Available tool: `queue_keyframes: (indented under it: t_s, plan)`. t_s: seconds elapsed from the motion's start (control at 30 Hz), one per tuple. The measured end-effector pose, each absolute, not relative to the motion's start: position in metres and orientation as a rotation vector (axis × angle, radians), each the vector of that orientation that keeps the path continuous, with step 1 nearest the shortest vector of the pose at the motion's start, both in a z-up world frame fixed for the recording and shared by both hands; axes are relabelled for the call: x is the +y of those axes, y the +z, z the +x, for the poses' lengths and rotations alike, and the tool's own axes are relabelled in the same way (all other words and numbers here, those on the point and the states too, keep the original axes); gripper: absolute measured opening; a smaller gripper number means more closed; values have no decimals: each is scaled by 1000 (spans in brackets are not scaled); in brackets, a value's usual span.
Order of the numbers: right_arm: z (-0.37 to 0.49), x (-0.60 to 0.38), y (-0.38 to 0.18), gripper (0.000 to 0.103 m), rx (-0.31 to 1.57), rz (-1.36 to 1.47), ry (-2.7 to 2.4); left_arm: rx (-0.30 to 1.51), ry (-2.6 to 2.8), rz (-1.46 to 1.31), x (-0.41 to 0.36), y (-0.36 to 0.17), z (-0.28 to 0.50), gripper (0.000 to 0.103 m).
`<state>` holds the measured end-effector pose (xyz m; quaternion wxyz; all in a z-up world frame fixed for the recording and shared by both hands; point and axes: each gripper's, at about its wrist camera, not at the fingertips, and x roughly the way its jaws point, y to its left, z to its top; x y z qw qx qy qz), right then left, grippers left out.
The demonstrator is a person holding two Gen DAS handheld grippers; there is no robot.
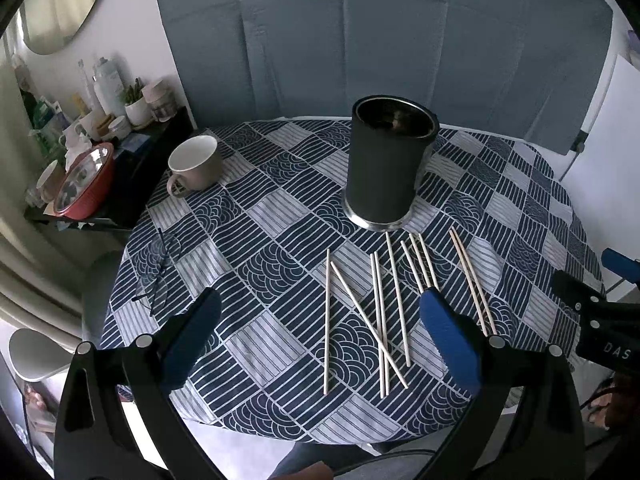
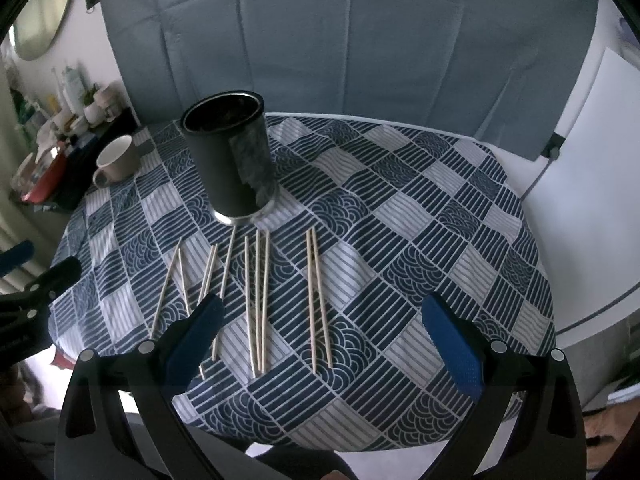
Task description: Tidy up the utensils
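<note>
Thin wooden sticks lie scattered on the surface, just in front of the upright dark holder. They look light, stiff and prone to rolling; probably best pinched near mid-length, one pair at a time. Left claw and right claw both hang over the near edge, jaws wide apart, empty. A patterned cloth covers the surface; a mug stands far left, a padded grey panel behind.

Pale chopsticks lie scattered before upright black holder — cloth-covered table.
</note>
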<state>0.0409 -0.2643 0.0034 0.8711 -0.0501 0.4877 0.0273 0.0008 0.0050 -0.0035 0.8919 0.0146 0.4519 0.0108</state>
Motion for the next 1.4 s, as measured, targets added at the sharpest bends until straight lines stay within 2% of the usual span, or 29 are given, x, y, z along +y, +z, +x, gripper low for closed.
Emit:
queue_keyframes:
  t_s: [1.4]
  plan:
    - [40,-264,1,95,1039,-108,54,950,18,20,10,-7,-4,97]
